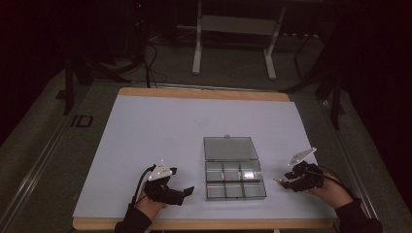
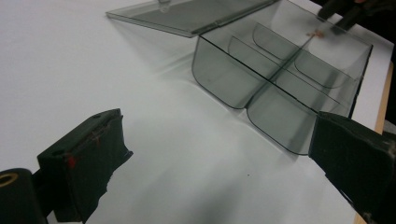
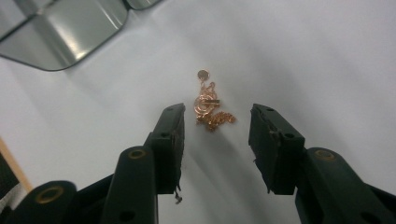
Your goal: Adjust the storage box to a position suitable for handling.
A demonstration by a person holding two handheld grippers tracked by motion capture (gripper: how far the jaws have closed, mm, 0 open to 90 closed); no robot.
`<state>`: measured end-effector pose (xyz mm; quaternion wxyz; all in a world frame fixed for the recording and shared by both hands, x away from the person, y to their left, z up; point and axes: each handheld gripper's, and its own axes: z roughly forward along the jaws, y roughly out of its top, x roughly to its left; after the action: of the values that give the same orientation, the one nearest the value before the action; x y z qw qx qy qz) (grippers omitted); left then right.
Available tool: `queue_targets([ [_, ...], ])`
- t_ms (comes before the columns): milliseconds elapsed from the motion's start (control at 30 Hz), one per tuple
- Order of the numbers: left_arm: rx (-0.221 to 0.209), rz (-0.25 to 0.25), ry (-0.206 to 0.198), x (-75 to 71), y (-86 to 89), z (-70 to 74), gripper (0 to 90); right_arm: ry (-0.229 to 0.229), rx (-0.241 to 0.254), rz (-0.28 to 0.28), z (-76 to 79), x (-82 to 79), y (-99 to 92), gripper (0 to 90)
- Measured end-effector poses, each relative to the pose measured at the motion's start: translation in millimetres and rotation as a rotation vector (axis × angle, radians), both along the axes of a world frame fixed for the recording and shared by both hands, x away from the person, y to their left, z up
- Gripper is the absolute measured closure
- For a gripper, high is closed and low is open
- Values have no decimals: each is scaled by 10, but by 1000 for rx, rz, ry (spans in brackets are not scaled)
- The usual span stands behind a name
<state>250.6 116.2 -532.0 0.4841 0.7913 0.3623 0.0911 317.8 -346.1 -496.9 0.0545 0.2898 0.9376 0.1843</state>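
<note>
On white mat beside clear organiser box (image 1: 235,180), gold chain (image 3: 209,106) lay between my R gripper (image 3: 215,122) jaws, spread, not touching, L gripper (image 2: 224,154) jaws wide apart, nothing held.

In the high view the gold chain (image 1: 277,181) is too small to make out, lying by the right gripper (image 1: 284,182)

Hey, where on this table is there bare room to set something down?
The widest free patch is the white mat left of the open clear box, ahead of the left claw. The far strip beyond the box lid is bare too. It is crowded to the right of the box, where the gold chain lies before the right claw.
</note>
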Motion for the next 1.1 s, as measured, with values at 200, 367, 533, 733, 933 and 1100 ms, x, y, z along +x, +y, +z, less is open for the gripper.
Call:
queue_targets([
  [200,-3,1,-9,14,-8,11,43,23,-45,19,-40,77,110,605],
  [367,-12,13,-9,16,23,13,43,41,-105,34,-48,115,211,641],
  [533,-8,16,-12,19,30,9,43,51,-168,63,-41,103,304,724],
  [733,-9,16,-15,14,27,11,43,68,-193,80,-34,93,361,856],
  [933,-9,20,-13,19,34,8,44,88,-202,96,-17,101,385,861],
  [1100,-10,22,-13,16,42,7,44,85,-176,109,54,88,369,861],
])
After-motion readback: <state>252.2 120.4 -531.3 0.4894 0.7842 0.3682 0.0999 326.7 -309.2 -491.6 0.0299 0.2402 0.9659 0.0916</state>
